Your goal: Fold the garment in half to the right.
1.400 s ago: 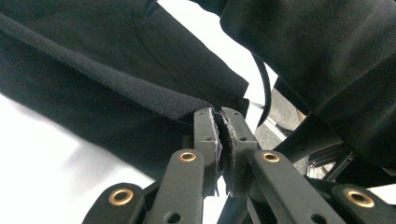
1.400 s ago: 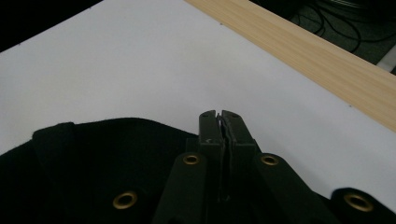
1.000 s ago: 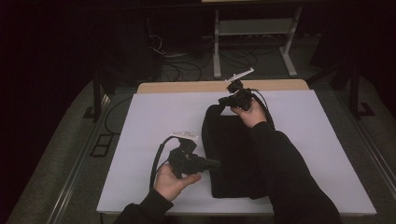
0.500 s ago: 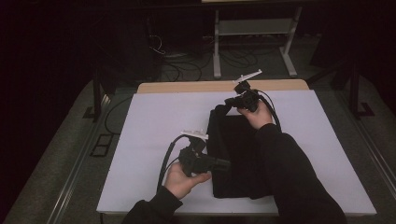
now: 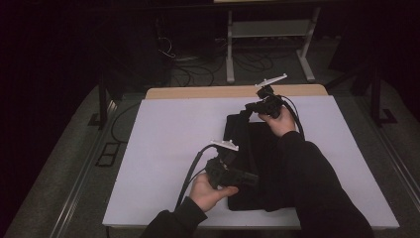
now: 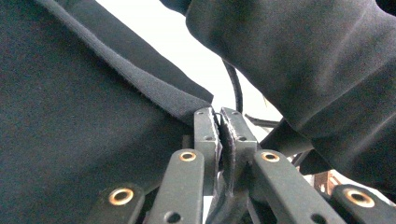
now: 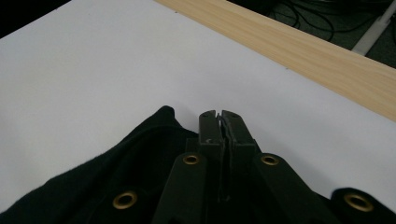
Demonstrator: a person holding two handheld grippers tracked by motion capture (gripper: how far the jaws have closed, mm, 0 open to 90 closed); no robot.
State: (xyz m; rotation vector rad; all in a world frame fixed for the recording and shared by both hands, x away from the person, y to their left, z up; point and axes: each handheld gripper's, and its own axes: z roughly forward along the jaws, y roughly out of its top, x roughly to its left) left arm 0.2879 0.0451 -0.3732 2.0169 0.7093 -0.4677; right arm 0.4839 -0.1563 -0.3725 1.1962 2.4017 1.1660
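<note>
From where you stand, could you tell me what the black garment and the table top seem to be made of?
Black garment: apparently a soft knit fabric, matte and slightly fuzzy, with a rolled hem. Table top: a smooth, matte white sheet, possibly laminate or board, edged at the far side by a pale wood-grain strip.

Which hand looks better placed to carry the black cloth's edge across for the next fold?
Probably the left. The left gripper pinches the black cloth at its near edge with bare white table beside it, while the right gripper pins the far corner like an anchor.

One black garment (image 5: 257, 163), two tongs (image 5: 250, 179).
</note>
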